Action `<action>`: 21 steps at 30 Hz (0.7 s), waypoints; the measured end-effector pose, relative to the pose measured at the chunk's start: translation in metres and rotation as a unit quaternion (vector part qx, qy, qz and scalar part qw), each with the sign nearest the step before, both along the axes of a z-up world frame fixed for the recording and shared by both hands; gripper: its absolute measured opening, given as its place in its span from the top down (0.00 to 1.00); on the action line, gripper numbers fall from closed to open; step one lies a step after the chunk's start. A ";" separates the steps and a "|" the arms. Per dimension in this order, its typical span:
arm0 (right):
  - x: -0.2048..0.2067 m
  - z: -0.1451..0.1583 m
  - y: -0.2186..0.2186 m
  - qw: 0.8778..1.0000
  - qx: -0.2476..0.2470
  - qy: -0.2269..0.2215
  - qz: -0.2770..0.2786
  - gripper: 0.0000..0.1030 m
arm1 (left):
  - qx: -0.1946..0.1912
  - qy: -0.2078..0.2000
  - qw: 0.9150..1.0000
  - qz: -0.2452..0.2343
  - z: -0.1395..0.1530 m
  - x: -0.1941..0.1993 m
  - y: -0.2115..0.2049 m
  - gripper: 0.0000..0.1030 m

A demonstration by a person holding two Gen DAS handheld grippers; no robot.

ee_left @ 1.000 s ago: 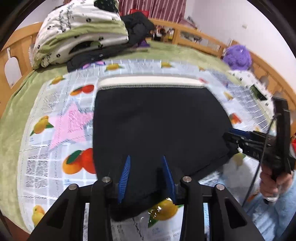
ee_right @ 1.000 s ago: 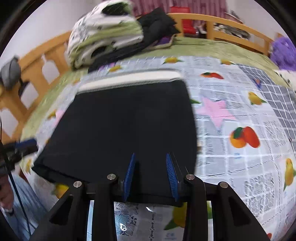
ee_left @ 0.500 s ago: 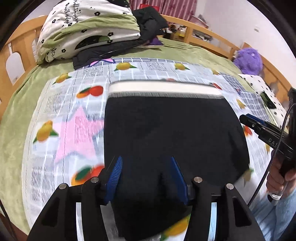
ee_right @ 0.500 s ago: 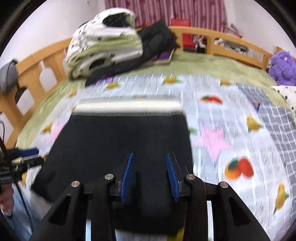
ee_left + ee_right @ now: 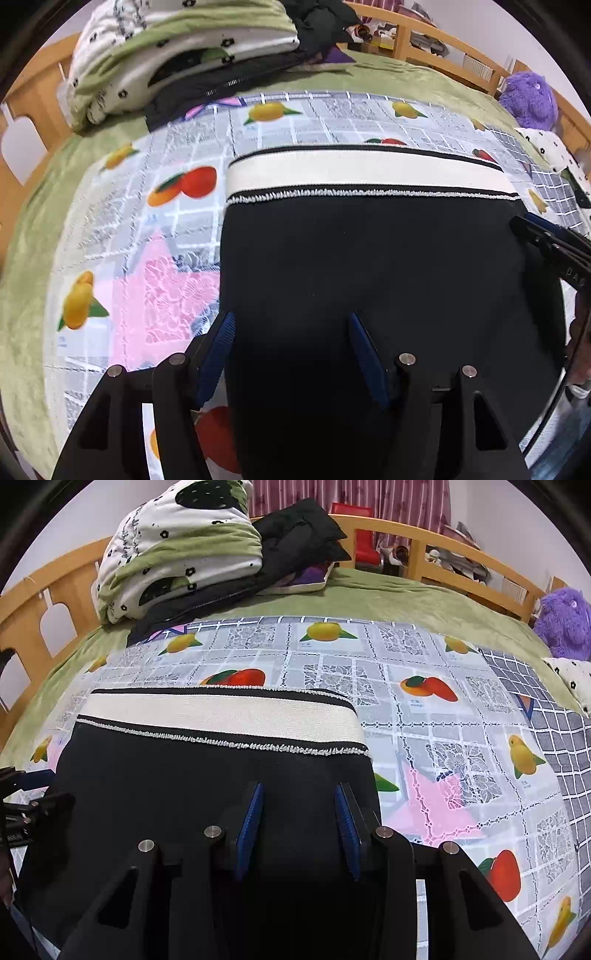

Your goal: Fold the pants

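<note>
Left wrist view: black pants [image 5: 369, 266] lie flat on the bed under the left gripper [image 5: 290, 321], its jaws just widened, empty; white waistband [image 5: 362, 171] crosswise beyond. Right gripper [image 5: 298, 794] partly open, empty.

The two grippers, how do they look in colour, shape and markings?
Both the left gripper and the right gripper have black angular frames with round silver bolts and two flat fingers with ribbed blue pads. In the left wrist view, the right gripper's side bears white letters, and a thin black cable hangs below it.
</note>
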State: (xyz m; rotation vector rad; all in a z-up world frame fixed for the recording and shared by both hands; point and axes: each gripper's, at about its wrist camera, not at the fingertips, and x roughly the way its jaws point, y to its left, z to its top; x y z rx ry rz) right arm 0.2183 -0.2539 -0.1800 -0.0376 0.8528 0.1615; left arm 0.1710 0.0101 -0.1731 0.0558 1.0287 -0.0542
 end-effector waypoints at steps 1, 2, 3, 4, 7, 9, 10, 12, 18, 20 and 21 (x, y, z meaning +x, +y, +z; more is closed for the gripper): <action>-0.001 0.000 -0.003 1.000 0.005 0.000 0.002 0.62 | -0.008 -0.003 1.000 0.000 0.003 -0.004 0.000 0.40; -0.002 0.001 -0.005 1.000 0.008 0.000 0.002 0.62 | -0.019 -0.006 1.000 -0.002 0.006 -0.007 0.000 0.40; -0.005 0.003 -0.006 1.000 0.010 -0.001 -0.001 0.62 | -0.029 -0.008 1.000 -0.006 0.009 -0.011 0.000 0.40; -0.009 0.007 -0.009 1.000 0.007 -0.006 -0.008 0.62 | -0.032 -0.009 0.999 -0.011 0.011 -0.015 -0.002 0.39; -0.025 0.017 -0.012 0.999 0.013 -0.024 -0.016 0.62 | -0.012 -0.016 1.000 -0.014 0.013 -0.026 -0.002 0.39; -0.035 0.017 -0.014 0.999 0.024 -0.015 -0.023 0.62 | -0.010 -0.016 1.000 -0.012 0.014 -0.032 -0.001 0.39; -0.039 0.017 -0.015 0.999 0.033 -0.007 -0.025 0.62 | -0.011 -0.014 1.000 -0.012 0.015 -0.035 0.000 0.39; -0.046 0.013 -0.014 0.999 0.037 0.011 -0.028 0.62 | -0.009 -0.013 1.000 -0.006 0.018 -0.042 0.001 0.39; -0.071 0.001 0.015 0.998 -0.061 0.006 -0.010 0.59 | -0.014 0.002 1.000 -0.008 0.020 -0.063 -0.005 0.35; -0.074 0.004 0.015 0.998 -0.054 0.012 -0.008 0.59 | -0.037 0.037 0.999 -0.011 0.005 -0.066 -0.006 0.35; -0.076 0.005 0.012 0.999 -0.042 0.018 -0.010 0.59 | -0.041 0.048 0.998 -0.009 0.000 -0.068 -0.007 0.35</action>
